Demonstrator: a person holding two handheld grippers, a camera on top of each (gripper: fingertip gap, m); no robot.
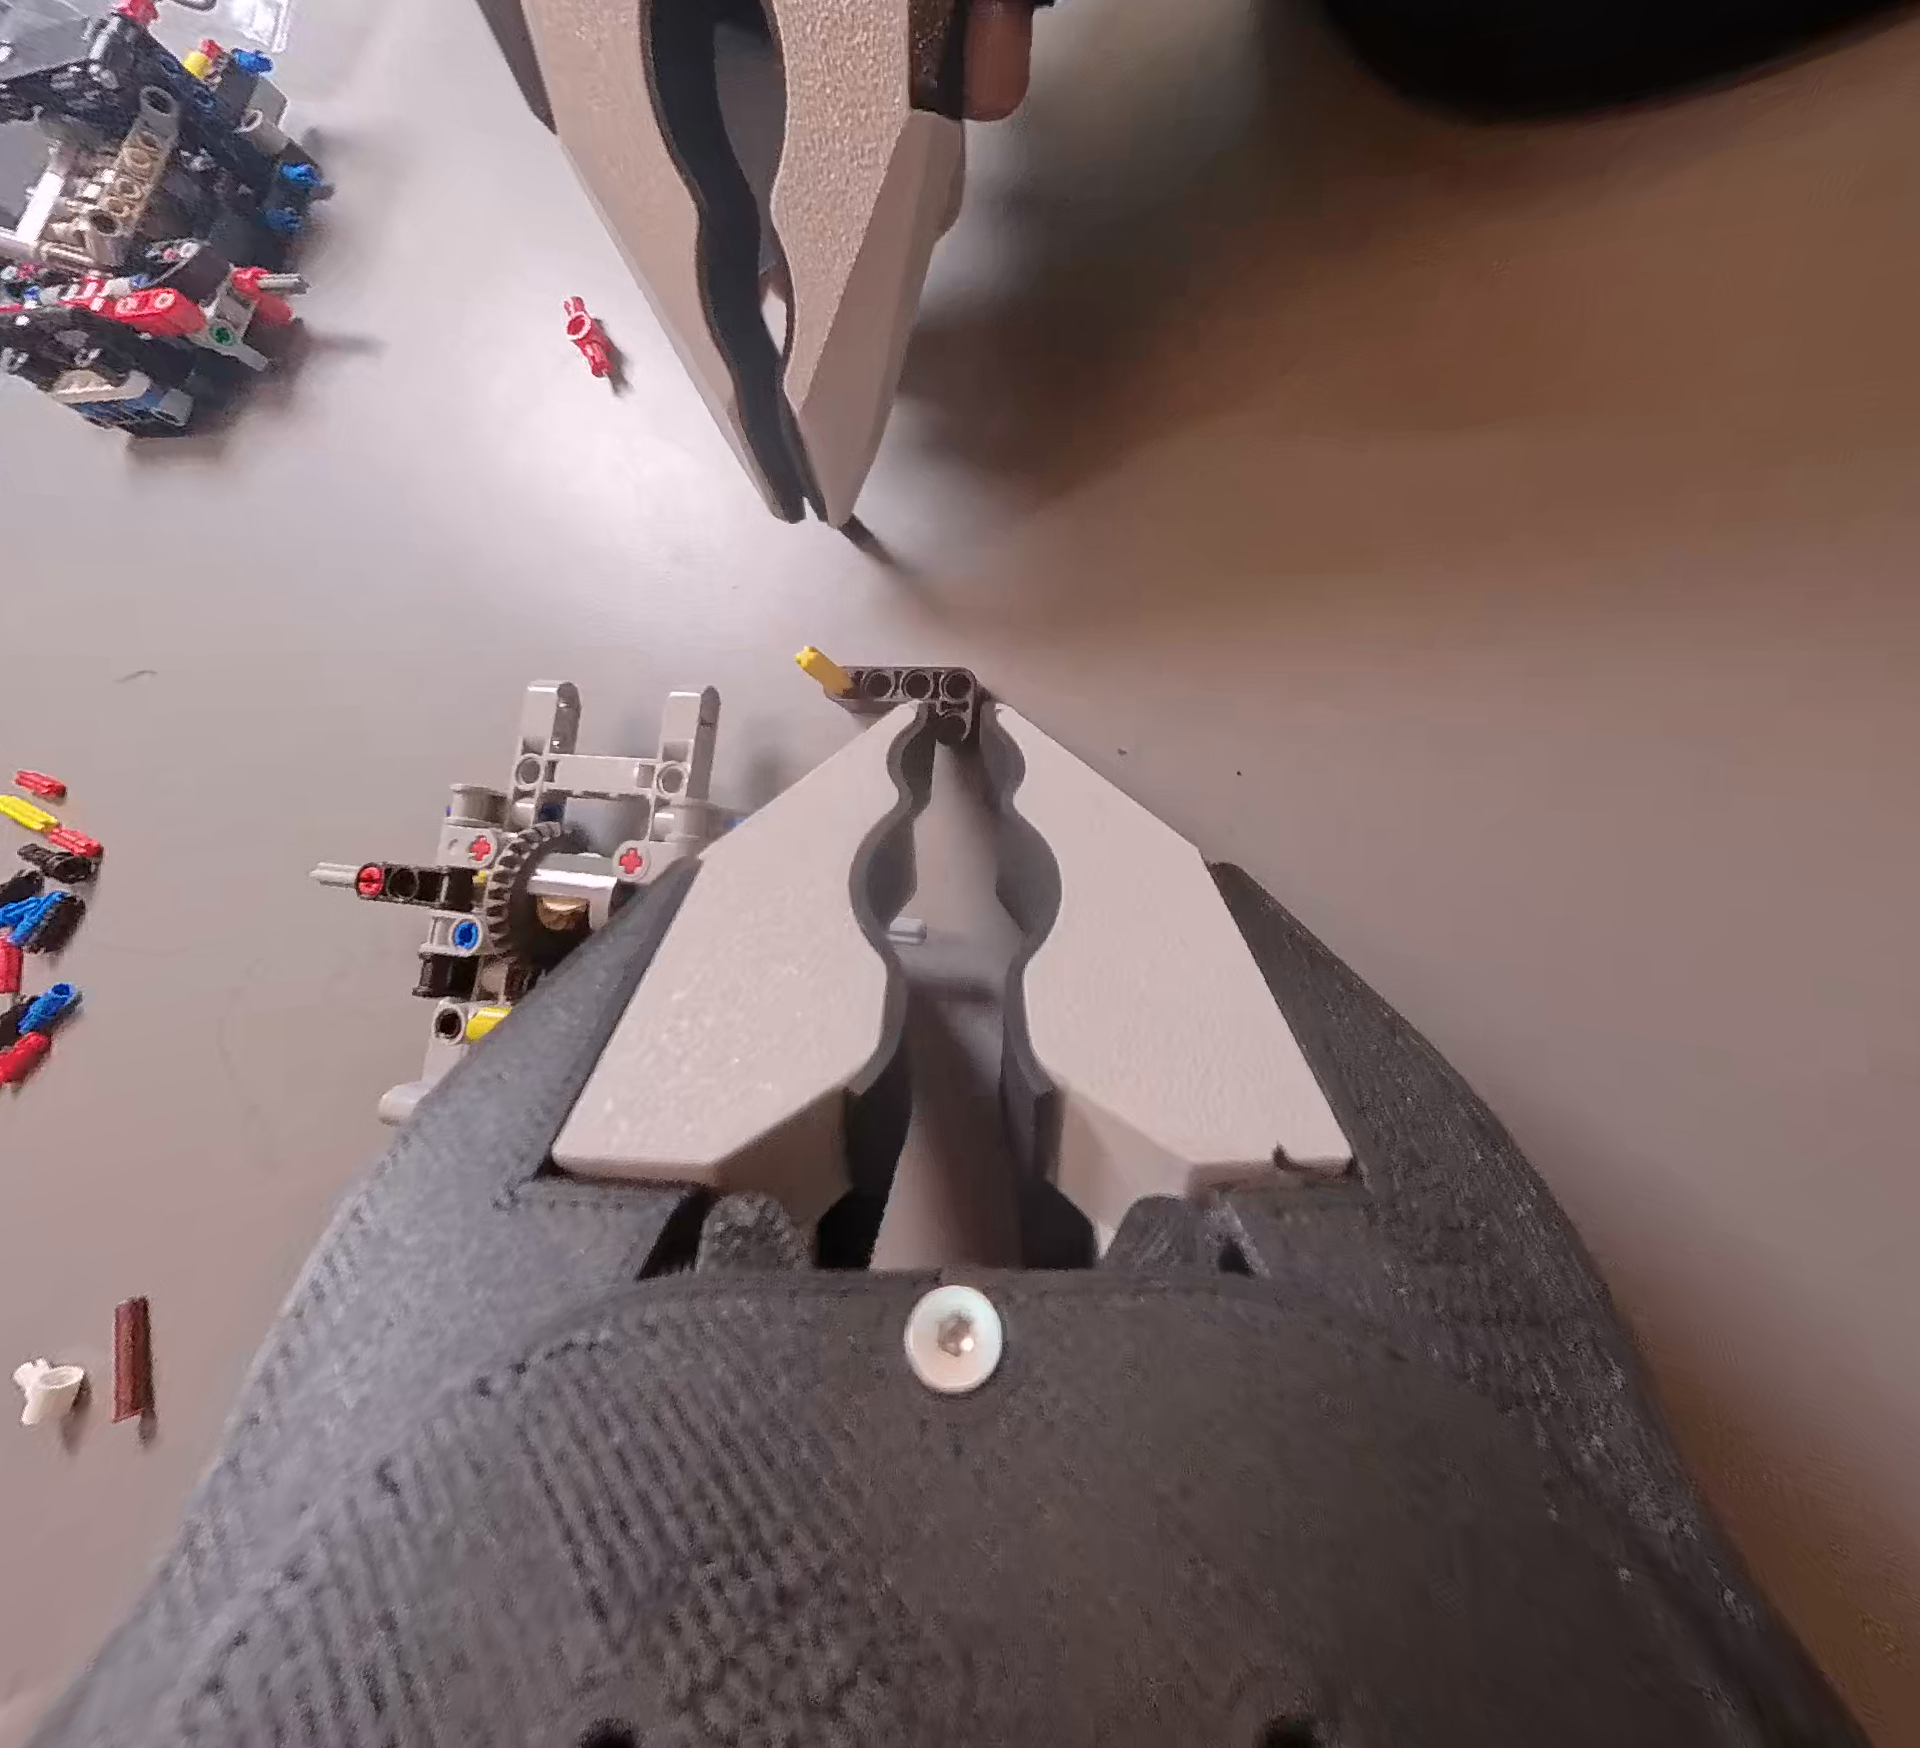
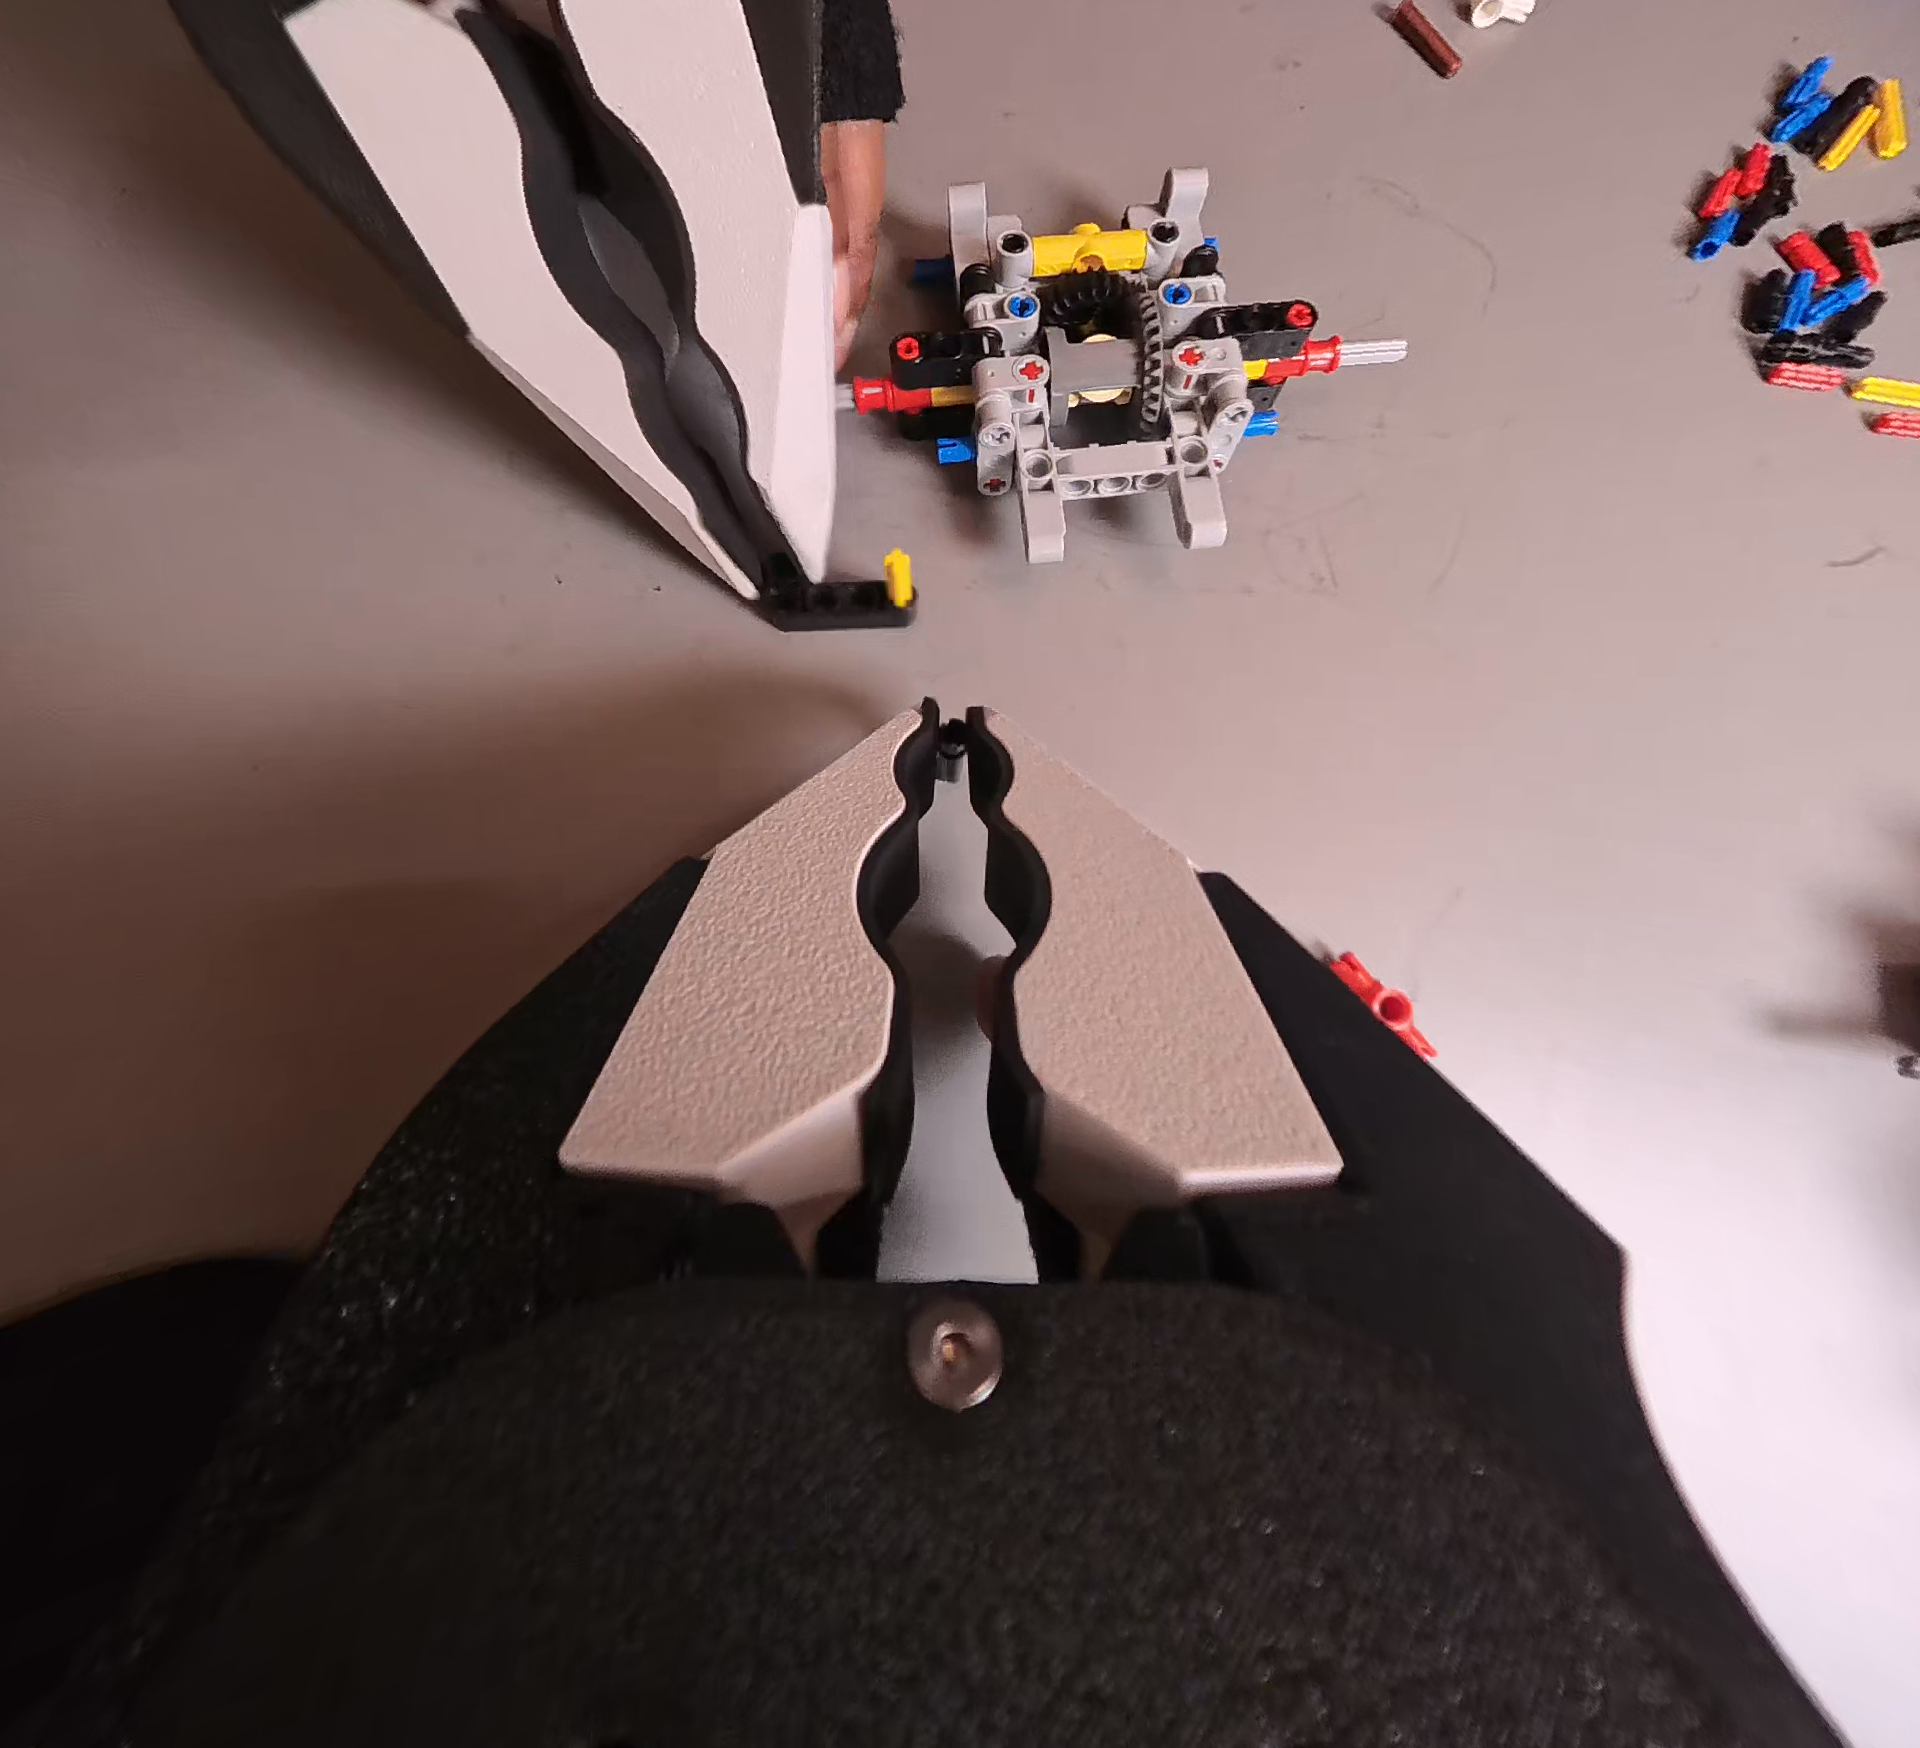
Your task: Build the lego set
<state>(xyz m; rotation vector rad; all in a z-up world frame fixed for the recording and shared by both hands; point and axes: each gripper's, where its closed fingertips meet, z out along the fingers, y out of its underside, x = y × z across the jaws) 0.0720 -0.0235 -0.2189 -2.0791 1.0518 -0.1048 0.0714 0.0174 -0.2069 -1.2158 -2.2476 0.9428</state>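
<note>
My left gripper (image 1: 953,719) is shut on the short arm of a black L-shaped beam (image 1: 914,686) with a yellow pin (image 1: 821,664) in its far end. The beam rests on the grey table (image 1: 416,576). In the right wrist view this gripper (image 2: 779,571) stands at the upper left, clamped on the same beam (image 2: 842,605). My right gripper (image 2: 951,730) is shut on a small black pin (image 2: 950,753), a short way in front of the beam. In the left wrist view the right gripper (image 1: 821,514) points down with the pin tip (image 1: 860,532) sticking out.
A grey gear assembly (image 2: 1101,368) with red, yellow and blue pins stands right of the beam, also in the left wrist view (image 1: 561,857). Loose coloured pins (image 2: 1818,244) lie far right. A larger black model (image 1: 135,223) and a red connector (image 1: 590,335) lie at upper left.
</note>
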